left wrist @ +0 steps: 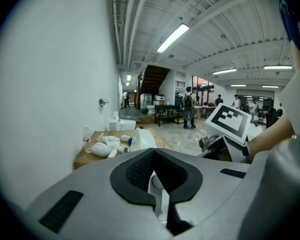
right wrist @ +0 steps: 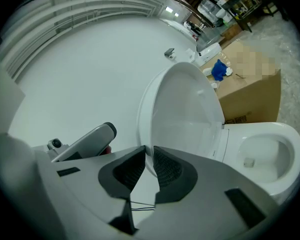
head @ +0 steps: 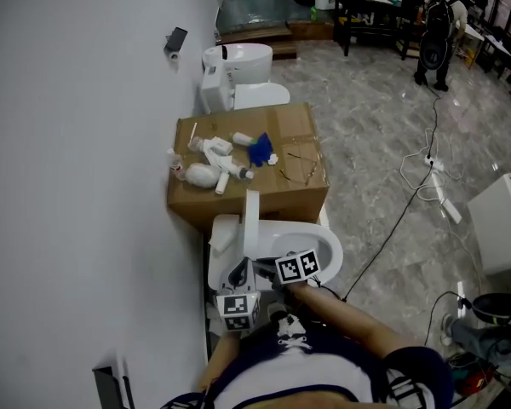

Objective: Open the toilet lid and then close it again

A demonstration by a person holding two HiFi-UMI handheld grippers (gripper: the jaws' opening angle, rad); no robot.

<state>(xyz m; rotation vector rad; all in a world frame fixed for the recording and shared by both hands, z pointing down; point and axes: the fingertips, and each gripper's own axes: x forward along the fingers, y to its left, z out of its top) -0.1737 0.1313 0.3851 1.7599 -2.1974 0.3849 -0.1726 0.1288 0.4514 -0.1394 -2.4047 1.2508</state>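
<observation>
Room: grey marbled stone floor running along a plain white wall.
Landmark: white ceramic toilet bowl standing against that wall, its opening uncovered.
Lid: white oval plastic toilet lid, raised upright at the bowl's wall-side end.
Right gripper: jaws nearly together, pinching the lid's thin rim at the near side of the bowl.
Left gripper: jaws pressed together with nothing between them, just beside the right gripper, on the side of the bowl nearest the person.
Box: brown cardboard box just beyond the bowl's far side.
On the box: white plastic bottles and a crumpled blue object.
Second toilet: white, beyond the box from the bowl.
Person: wearing a dark backpack, well apart from the bowl.
</observation>
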